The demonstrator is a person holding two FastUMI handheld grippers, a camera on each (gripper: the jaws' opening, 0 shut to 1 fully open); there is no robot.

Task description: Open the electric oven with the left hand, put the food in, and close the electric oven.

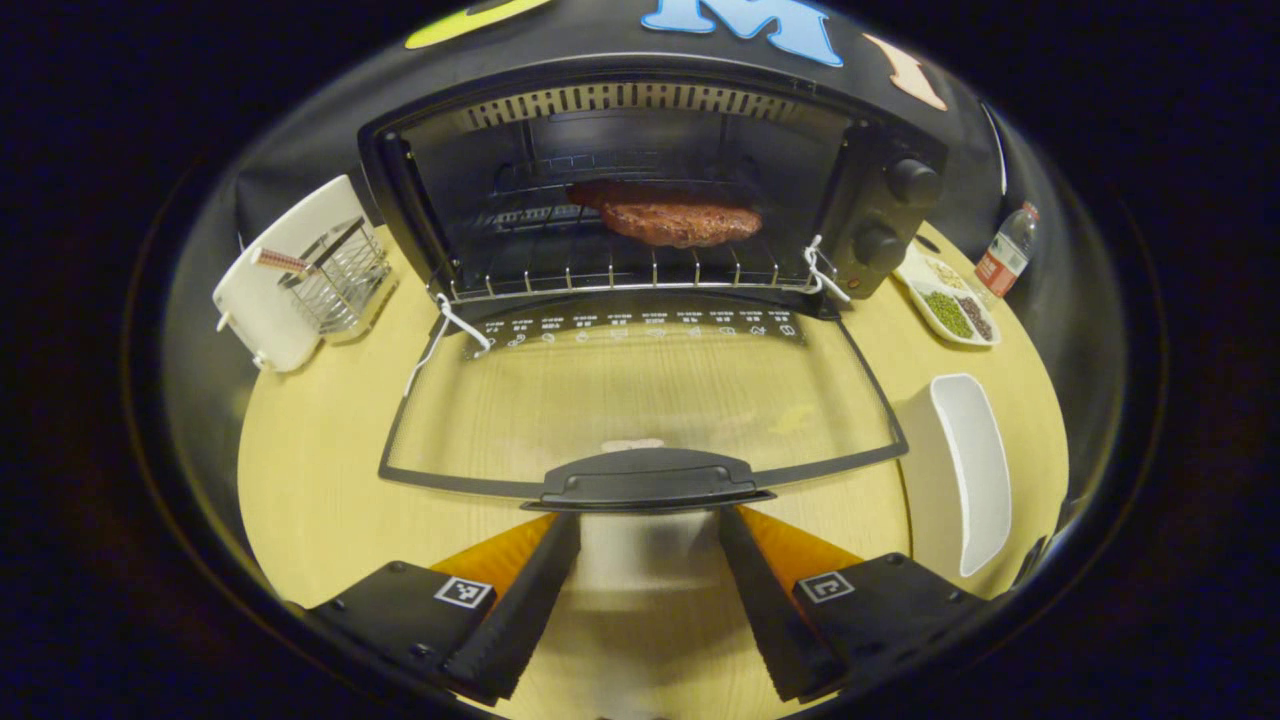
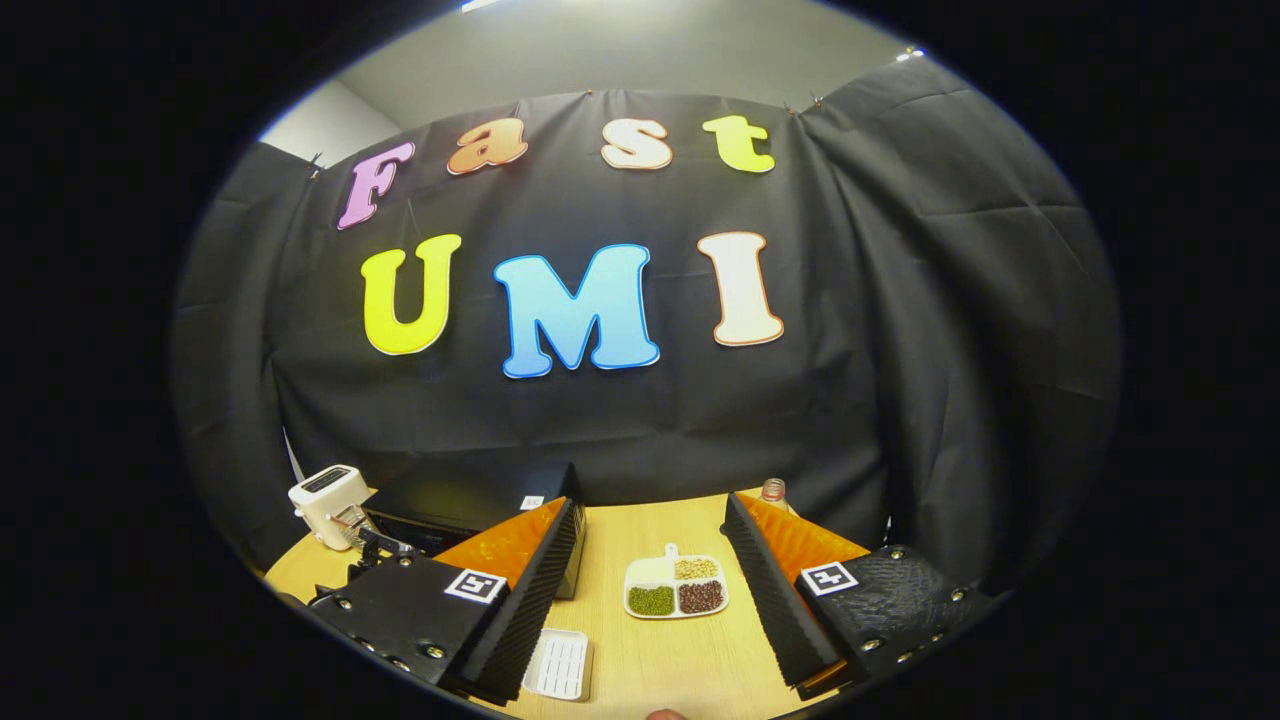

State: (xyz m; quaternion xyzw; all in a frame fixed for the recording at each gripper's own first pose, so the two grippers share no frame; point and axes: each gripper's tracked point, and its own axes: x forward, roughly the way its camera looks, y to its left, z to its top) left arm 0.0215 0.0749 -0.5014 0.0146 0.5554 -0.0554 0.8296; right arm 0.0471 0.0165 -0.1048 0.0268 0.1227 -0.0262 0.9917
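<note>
The black electric oven (image 1: pixel 880 200) stands at the back of the table with its glass door (image 1: pixel 640 400) folded down flat toward me. A brown slab of meat (image 1: pixel 675 220) lies on the wire rack (image 1: pixel 620 275) inside. The door's black handle (image 1: pixel 650 480) sits just beyond my left gripper (image 1: pixel 648 535), which is open, its fingers apart and empty on either side below the handle. My right gripper (image 2: pixel 650 560) is held high and open with nothing in it; the oven's top (image 2: pixel 470 495) shows low at its left.
A white toaster with a wire basket (image 1: pixel 300 270) stands left of the oven. An empty white dish (image 1: pixel 965 465) lies right of the door. A white plate of beans (image 1: pixel 950 305) (image 2: pixel 675 587) and a bottle (image 1: pixel 1008 250) sit at the back right. A small white tray (image 2: pixel 560 662) lies near the right gripper.
</note>
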